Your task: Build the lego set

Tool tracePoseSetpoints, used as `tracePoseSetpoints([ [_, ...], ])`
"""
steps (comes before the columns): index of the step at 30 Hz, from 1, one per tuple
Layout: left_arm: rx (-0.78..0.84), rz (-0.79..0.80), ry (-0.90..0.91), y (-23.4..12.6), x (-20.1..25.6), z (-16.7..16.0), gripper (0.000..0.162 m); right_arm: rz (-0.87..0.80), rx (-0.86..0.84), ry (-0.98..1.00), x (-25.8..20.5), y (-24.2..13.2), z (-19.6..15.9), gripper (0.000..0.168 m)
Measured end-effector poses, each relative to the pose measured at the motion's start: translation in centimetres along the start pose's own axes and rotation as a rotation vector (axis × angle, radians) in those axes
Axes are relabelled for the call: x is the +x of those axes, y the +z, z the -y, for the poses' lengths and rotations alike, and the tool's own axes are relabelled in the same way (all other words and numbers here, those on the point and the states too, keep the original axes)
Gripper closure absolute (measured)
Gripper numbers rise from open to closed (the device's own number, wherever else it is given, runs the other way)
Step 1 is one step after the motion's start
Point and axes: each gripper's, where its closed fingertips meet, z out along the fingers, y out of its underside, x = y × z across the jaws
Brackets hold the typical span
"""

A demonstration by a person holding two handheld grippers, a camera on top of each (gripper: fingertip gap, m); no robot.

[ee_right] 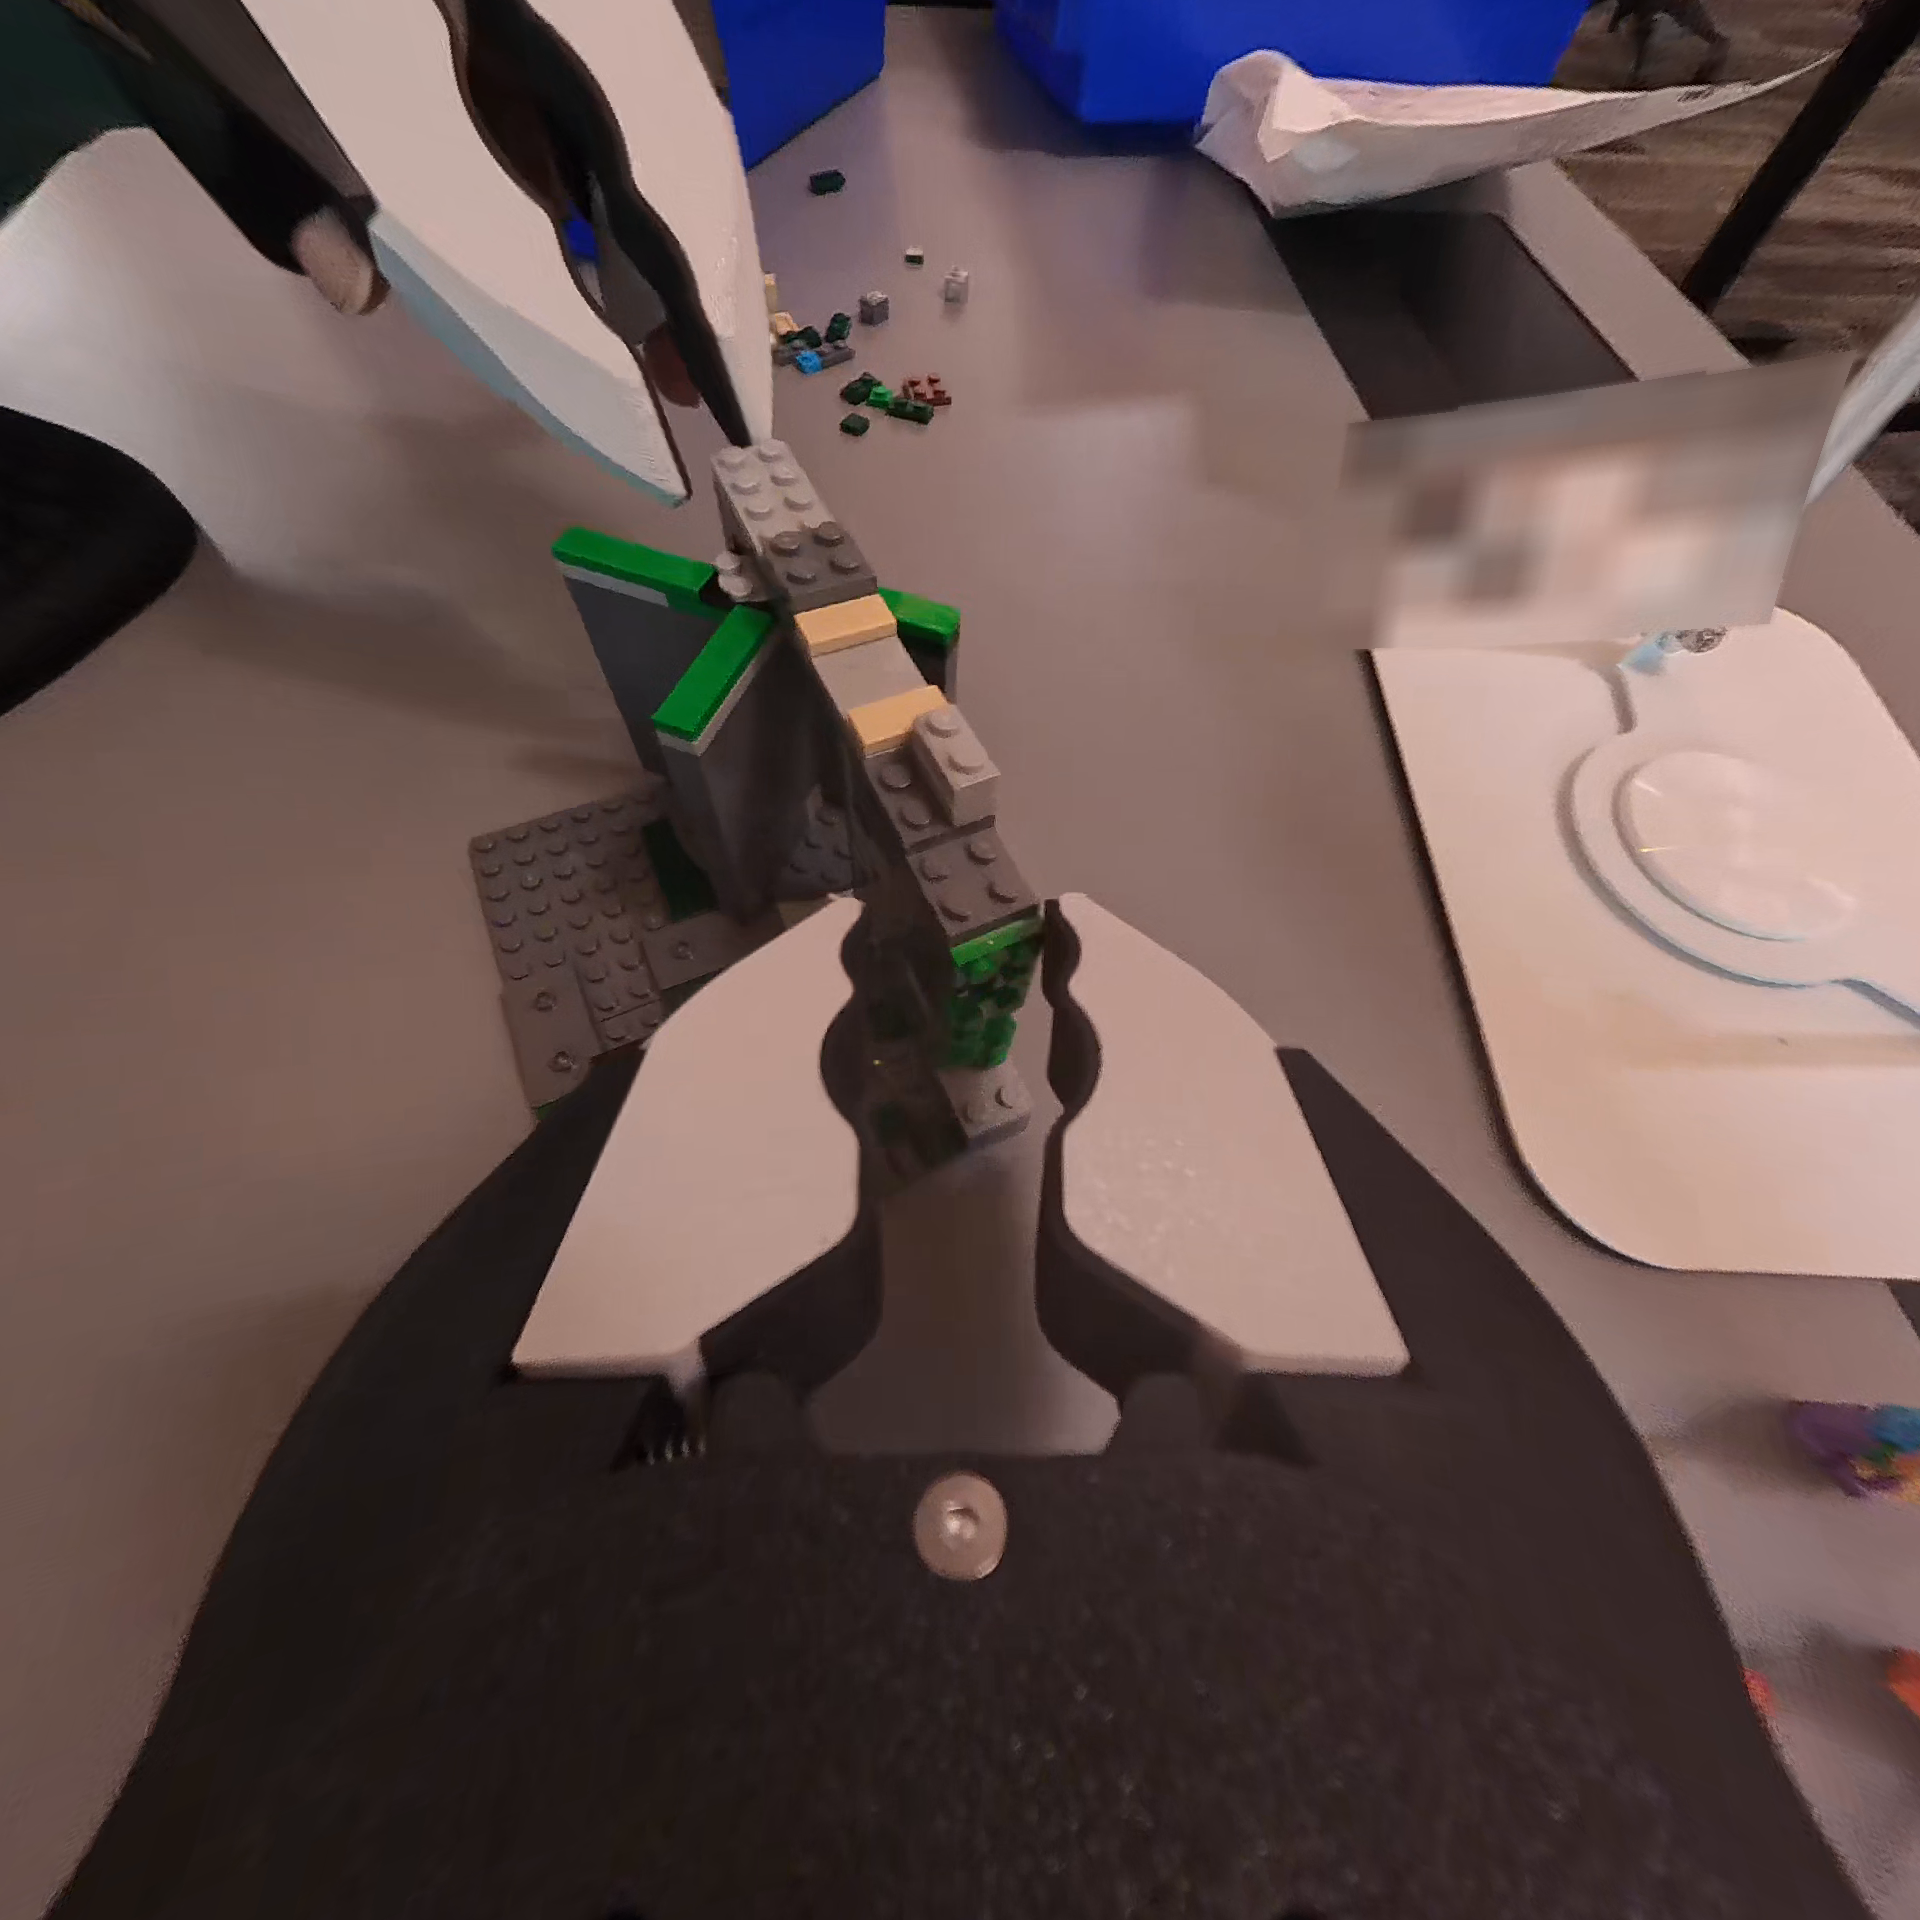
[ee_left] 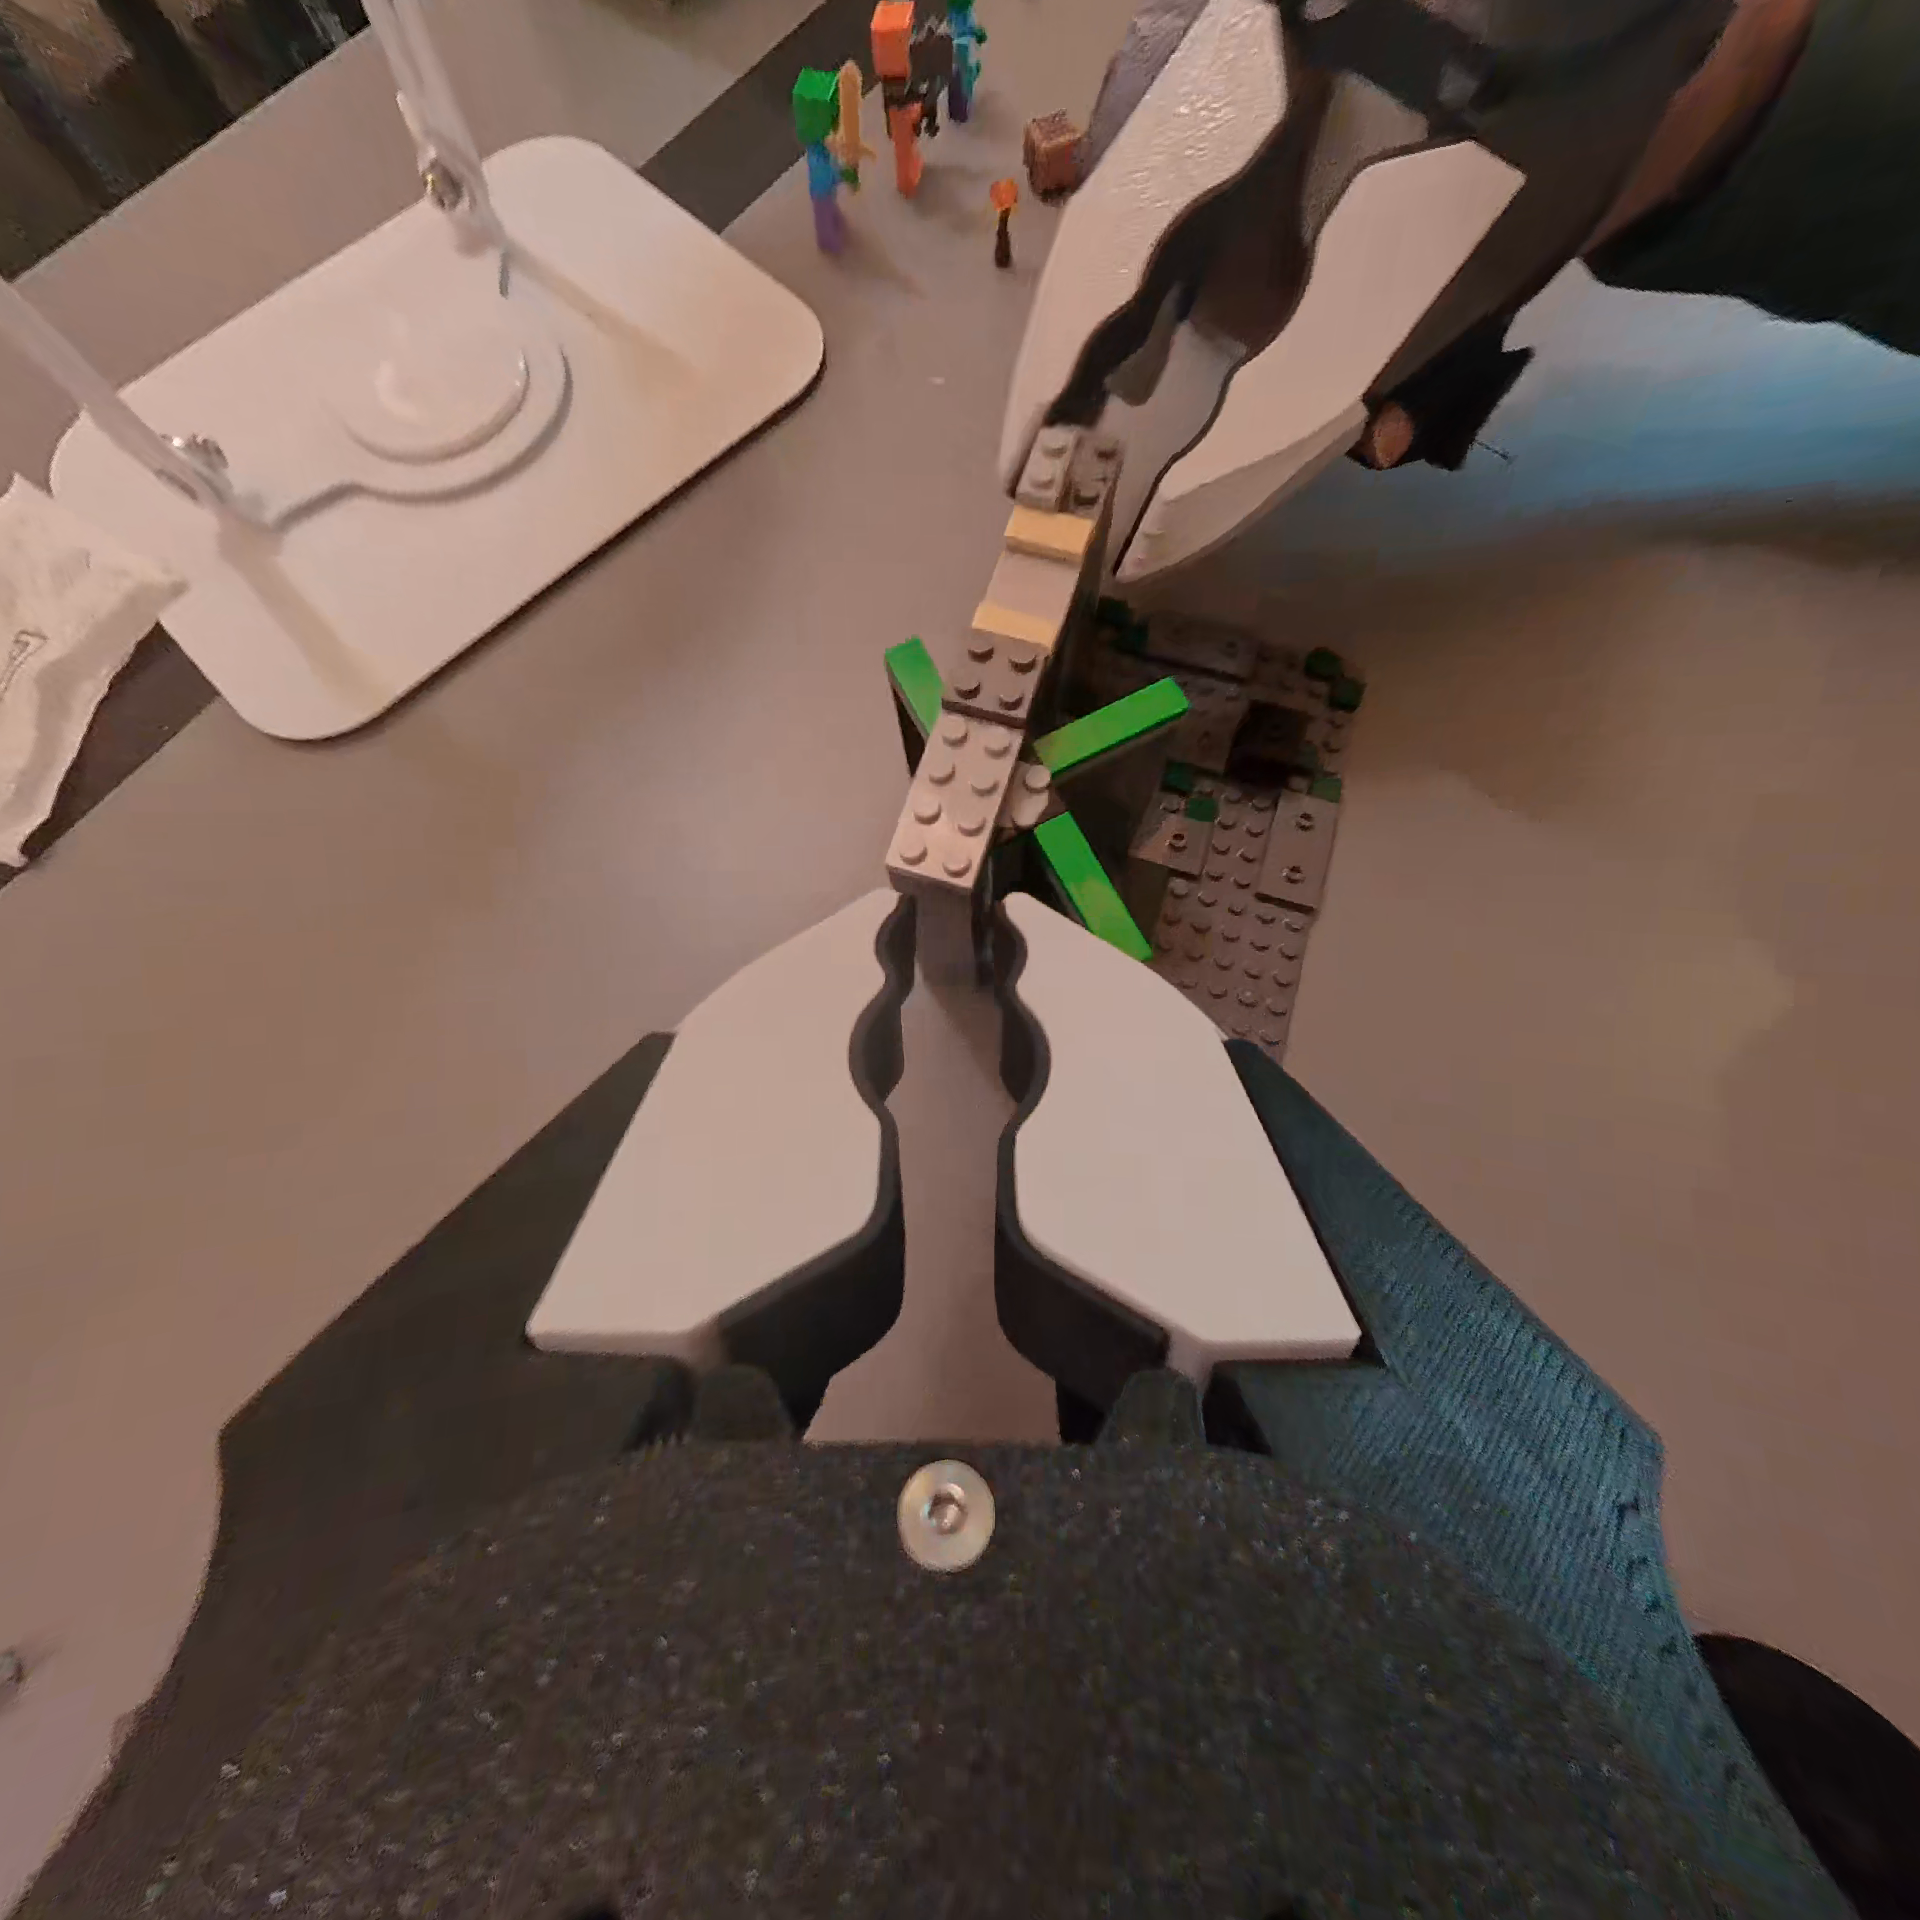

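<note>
A long narrow lego wall (ee_left: 997, 665) of grey and tan bricks is held in the air between both grippers. My left gripper (ee_left: 951, 925) is shut on its near end. My right gripper (ee_left: 1086, 499) grips the far end. In the right wrist view, my right gripper (ee_right: 951, 914) is shut on the wall's (ee_right: 883, 675) end, which has green leafy bricks. The left gripper (ee_right: 717, 457) holds the other end. Under the wall stands a grey baseplate (ee_left: 1236, 935) with green-topped wall panels (ee_right: 707, 686); the baseplate also shows in the right wrist view (ee_right: 561, 894).
A white stand base (ee_left: 416, 416) lies on the grey table; it also shows in the right wrist view (ee_right: 1662, 935). Minifigures (ee_left: 894, 114) stand at the back. Loose small bricks (ee_right: 862, 353), blue bins (ee_right: 800, 62) and a crumpled white bag (ee_right: 1403, 135) lie beyond. The tips of one gripper are about 10 cm away from the tips of the other.
</note>
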Motion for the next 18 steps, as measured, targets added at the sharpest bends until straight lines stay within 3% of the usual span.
tracePoseSetpoints([
  [9, -0.032, 0.047, -0.009, 2.1, -1.7, -0.4, 0.151, -0.286, -0.055, 0.166, -1.1, -1.2, -0.5, 0.145],
  [18, -0.045, 0.067, -0.01, 3.0, -1.6, -0.8, 0.151, -0.335, -0.043, 0.225, -1.4, -1.4, -0.7, 0.146],
])
